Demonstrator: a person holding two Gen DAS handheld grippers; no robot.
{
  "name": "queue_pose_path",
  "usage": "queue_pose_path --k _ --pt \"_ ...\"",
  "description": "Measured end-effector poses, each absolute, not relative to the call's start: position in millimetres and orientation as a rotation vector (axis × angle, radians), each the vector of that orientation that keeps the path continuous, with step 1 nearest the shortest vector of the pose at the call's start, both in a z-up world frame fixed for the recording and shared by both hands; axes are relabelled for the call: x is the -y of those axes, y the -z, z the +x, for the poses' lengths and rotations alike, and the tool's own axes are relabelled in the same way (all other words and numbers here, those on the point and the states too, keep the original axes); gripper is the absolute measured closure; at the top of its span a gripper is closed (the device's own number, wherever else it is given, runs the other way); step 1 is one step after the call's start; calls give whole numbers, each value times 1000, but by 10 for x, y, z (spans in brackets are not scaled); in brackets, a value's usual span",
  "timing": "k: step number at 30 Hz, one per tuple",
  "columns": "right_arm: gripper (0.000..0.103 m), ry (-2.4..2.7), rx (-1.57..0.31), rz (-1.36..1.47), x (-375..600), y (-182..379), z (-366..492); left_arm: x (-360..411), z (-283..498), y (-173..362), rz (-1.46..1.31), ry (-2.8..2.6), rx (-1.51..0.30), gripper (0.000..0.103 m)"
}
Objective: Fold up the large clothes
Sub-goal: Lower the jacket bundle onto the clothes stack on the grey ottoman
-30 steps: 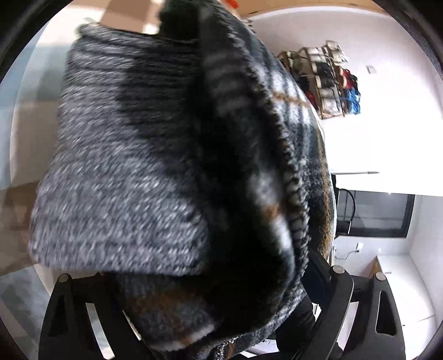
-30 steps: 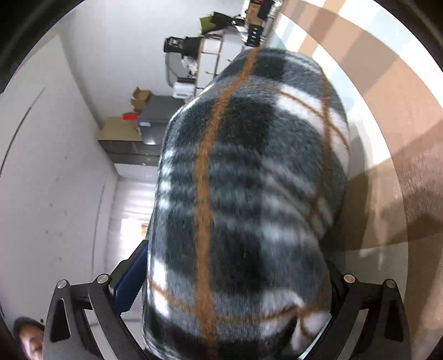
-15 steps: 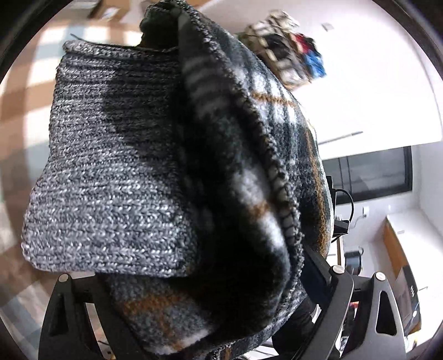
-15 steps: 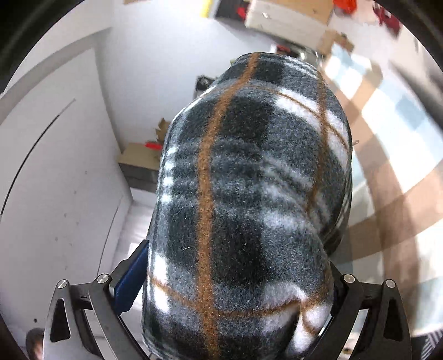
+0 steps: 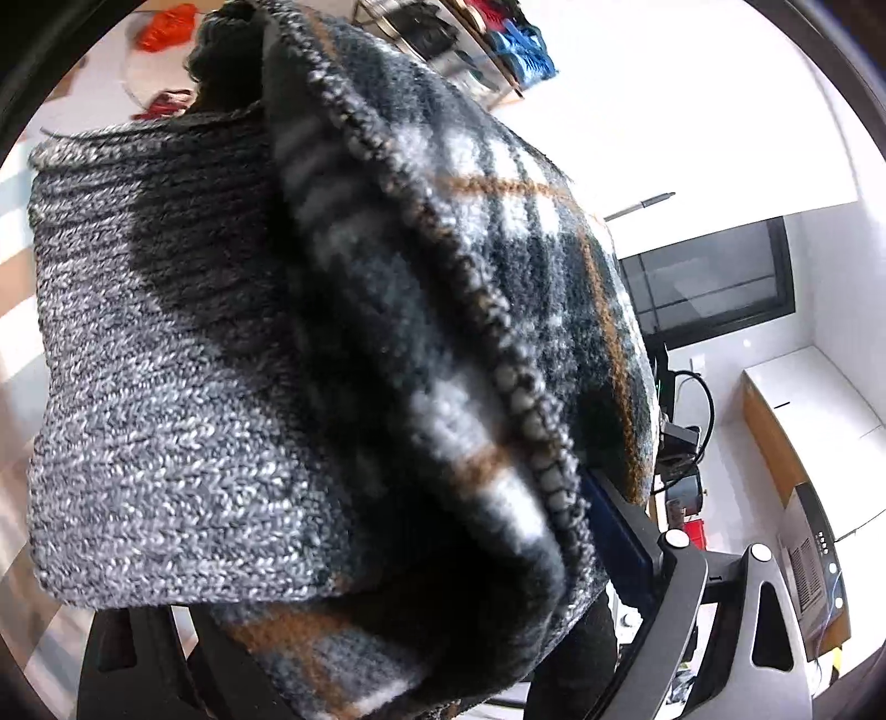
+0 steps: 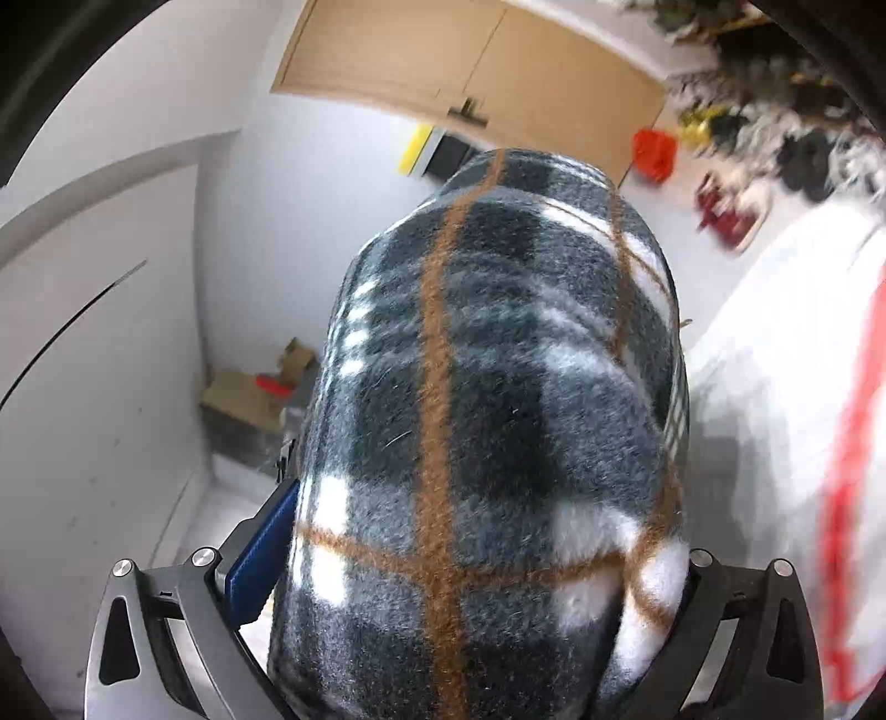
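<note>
In the left wrist view, the left gripper (image 5: 387,653) has its fingers (image 5: 681,603) closed on a thick bundle of the plaid fleece garment (image 5: 498,310). The cloth rises straight up and forward from the fingers and fills almost the whole picture. A grey knit cuff (image 5: 166,399) lies on the left side of the bundle, and a stitched hem (image 5: 498,343) runs along the cloth away from the fingers. No desk or other carrying surface shows under the cloth here, so the garment is in the air. Compared with one second ago, the grip looks the same, but the room behind has turned: a dark window (image 5: 714,282) now sits at the right edge, and red things (image 5: 166,25) show at the top left corner.

In the right wrist view, the right gripper (image 6: 459,637) also has its fingers (image 6: 731,626) clamped on the same plaid fleece, which stands up between them with an orange stripe (image 6: 434,387) running along its length, away from the camera. Both hands hold the cloth equally close. A white surface (image 6: 775,360) lies at the right, and a wooden cabinet (image 6: 470,55) is at the top. One second ago a striped brown and beige surface was at the right; now it is gone, so the gripper has swung upward.

My judgement: the garment is being lifted and must next be brought down flat.
</note>
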State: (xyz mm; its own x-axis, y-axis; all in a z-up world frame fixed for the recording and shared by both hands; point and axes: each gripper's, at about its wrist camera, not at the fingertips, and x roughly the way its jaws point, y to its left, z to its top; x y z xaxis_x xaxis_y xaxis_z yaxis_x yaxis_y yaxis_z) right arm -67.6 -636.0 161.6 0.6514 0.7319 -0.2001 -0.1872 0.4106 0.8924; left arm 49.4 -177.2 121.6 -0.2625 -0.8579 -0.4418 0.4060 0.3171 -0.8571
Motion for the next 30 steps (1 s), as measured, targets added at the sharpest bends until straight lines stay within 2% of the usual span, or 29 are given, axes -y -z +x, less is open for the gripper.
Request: queue_pose_path --k 4,7,9,16,22,27,30 --pt "0 -512 -719 979 6786 -1286 -609 2167 465 -665 -487 1240 -1372 11" --pt "0 -348 -830 1000 7138 -792 -599 2268 337 40 -535 1176 -1510 11" --pt "0 -371 -831 1017 7310 -671 -602 2220 298 337 -638 1191 -1546 9" --pt "0 -287 -895 841 6920 -1006 -334 1816 152 306 -555 1135 -1482 9" --pt "0 -43 -899 520 6694 -1605 -526 1455 161 176 -446 1010 -1399 9" --pt "0 140 -895 103 6215 -1972 -603 1667 372 -75 -397 982 -1303 9" --pt "0 125 -862 21 6007 -2119 -642 1770 328 -243 -364 967 -1232 9"
